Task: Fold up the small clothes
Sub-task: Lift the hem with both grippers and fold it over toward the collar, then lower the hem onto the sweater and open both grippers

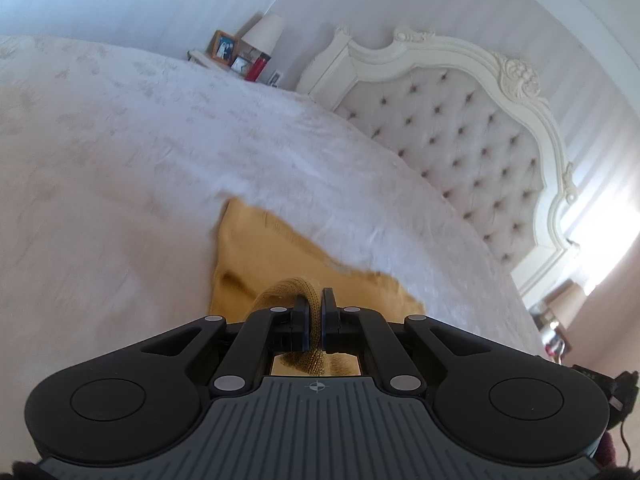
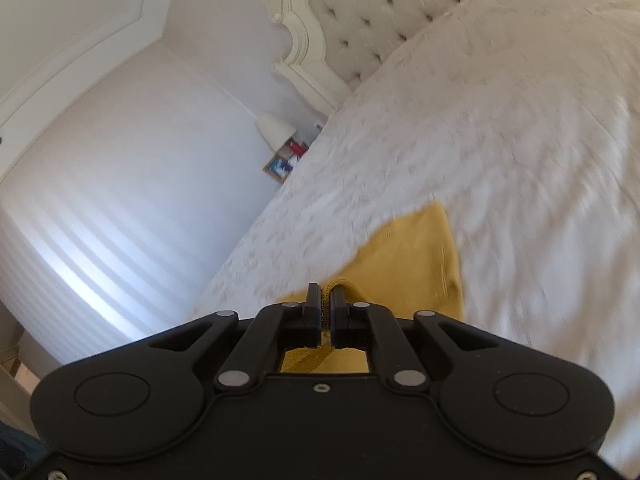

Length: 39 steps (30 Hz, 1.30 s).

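A wide bed with a pale textured cover [image 1: 160, 152] and a tufted cream headboard [image 1: 452, 128] carries the mustard-yellow knitted garment [image 1: 256, 256] on its near side. The left gripper [image 1: 316, 308] and right gripper [image 2: 326, 304] each pinch a lifted fold of its near edge, clamped tight.

left gripper [image 1: 316, 300] and right gripper [image 2: 326, 296]: both jaws clamped tight on yellow knit garment [image 1: 248, 256].
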Tool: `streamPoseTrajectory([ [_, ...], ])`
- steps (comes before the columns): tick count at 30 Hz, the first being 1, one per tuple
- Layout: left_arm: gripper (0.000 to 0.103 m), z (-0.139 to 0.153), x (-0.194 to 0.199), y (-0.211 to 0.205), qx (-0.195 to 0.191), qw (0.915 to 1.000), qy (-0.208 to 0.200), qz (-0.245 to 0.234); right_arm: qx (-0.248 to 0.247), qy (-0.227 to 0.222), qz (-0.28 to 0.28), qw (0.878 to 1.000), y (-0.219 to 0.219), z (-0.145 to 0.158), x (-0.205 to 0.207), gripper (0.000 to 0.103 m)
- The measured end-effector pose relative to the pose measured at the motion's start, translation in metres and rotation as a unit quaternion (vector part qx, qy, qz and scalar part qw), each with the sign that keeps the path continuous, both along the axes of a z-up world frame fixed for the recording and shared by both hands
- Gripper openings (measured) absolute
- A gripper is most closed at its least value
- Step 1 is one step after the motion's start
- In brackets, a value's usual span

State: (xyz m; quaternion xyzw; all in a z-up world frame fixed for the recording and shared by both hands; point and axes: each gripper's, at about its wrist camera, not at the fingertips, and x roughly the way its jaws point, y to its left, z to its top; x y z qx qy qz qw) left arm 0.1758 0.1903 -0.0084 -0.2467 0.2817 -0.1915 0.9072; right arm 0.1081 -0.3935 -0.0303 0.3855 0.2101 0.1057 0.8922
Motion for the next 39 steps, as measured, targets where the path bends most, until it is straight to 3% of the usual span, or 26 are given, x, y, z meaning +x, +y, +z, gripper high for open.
streamPoseTrajectory([
  [8, 0.005, -0.005, 0.084, -0.013, 0.001, 0.9998, 0.015, 0.016, -0.018, 0.012, -0.023, 1.0, -0.005, -0.014, 0.099, 0.011],
  [19, 0.007, -0.06, 0.173, -0.026, 0.049, 0.9956, 0.065, 0.046, -0.051, 0.082, -0.052, 0.994, -0.005, -0.072, 0.184, 0.014],
  [20, 0.015, -0.064, 0.176, -0.025, 0.054, 0.9951, 0.065, 0.051, -0.056, 0.088, -0.054, 0.993, -0.005, -0.077, 0.188, 0.018],
  [21, 0.04, -0.068, 0.178, -0.024, 0.062, 0.9943, 0.068, 0.055, -0.062, 0.093, -0.061, 0.992, -0.005, -0.08, 0.189, 0.018],
  [22, 0.053, -0.07, 0.179, -0.023, 0.07, 0.993, 0.07, 0.064, -0.065, 0.095, -0.068, 0.991, -0.005, -0.083, 0.191, 0.021],
  [23, 0.072, -0.07, 0.18, -0.022, 0.074, 0.9923, 0.067, 0.074, -0.069, 0.094, -0.074, 0.99, -0.007, -0.084, 0.189, 0.034],
  [24, 0.075, -0.069, 0.178, -0.019, 0.073, 0.9924, 0.059, 0.08, -0.074, 0.091, -0.081, 0.99, -0.009, -0.083, 0.187, 0.045],
  [25, 0.075, -0.066, 0.176, -0.016, 0.072, 0.9926, 0.052, 0.083, -0.083, 0.086, -0.088, 0.989, -0.011, -0.08, 0.184, 0.062],
  [26, 0.078, -0.062, 0.173, -0.014, 0.075, 0.9923, 0.046, 0.087, -0.094, 0.078, -0.094, 0.988, -0.011, -0.076, 0.178, 0.07],
  [28, 0.085, -0.05, 0.16, -0.014, 0.099, 0.9909, 0.025, 0.088, -0.123, 0.063, -0.089, 0.986, -0.009, -0.064, 0.167, 0.07],
  [31, 0.092, -0.036, 0.133, -0.03, 0.159, 0.9859, -0.013, 0.048, -0.196, 0.051, -0.053, 0.978, 0.014, -0.049, 0.15, 0.07],
  [34, 0.092, -0.037, 0.101, -0.061, 0.249, 0.9676, -0.039, -0.01, -0.261, 0.048, -0.003, 0.964, 0.049, -0.044, 0.136, 0.07],
  [39, 0.092, -0.05, 0.078, -0.102, 0.311, 0.945, -0.045, -0.092, -0.334, 0.056, 0.074, 0.938, 0.105, -0.052, 0.136, 0.07],
])
